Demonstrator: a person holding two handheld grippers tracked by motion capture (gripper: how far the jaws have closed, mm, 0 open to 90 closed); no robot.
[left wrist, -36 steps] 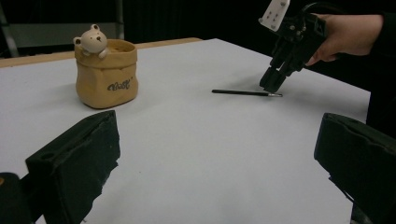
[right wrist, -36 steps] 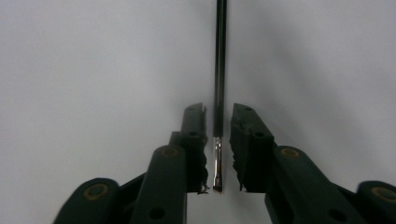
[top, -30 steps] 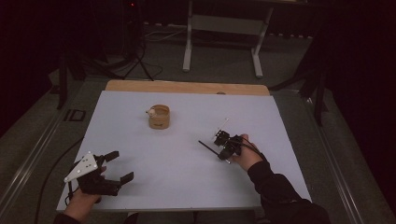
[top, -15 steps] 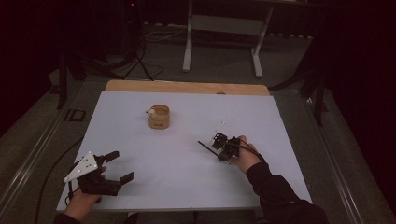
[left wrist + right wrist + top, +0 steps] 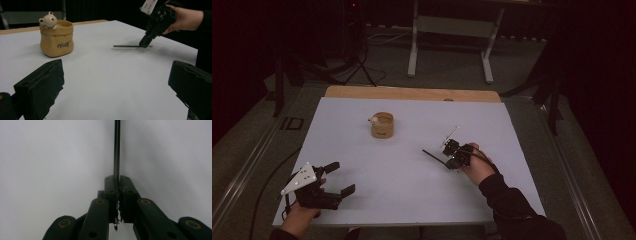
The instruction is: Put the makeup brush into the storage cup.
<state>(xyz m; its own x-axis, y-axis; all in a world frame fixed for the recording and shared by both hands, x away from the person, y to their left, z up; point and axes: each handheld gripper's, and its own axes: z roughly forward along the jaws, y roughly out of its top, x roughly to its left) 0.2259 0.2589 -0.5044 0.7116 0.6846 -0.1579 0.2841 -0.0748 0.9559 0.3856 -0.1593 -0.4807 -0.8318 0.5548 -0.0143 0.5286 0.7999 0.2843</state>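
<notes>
Stick [image 5: 433,155]: thin, black, looks light and stiff; may slip or roll.
High view: right gripper [image 5: 448,161] pinches its end, low over the table [image 5: 412,200].
Left gripper view: left gripper [image 5: 112,85] spread wide, holding nothing; bear pot [image 5: 56,37] far off.
Right gripper view: best hold is the end, deep in the jaws.

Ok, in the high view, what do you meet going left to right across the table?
Left gripper, open at the near left edge → small tan bear pot farther back → thin black rod → right gripper, shut on the rod, held by a hand.
</notes>
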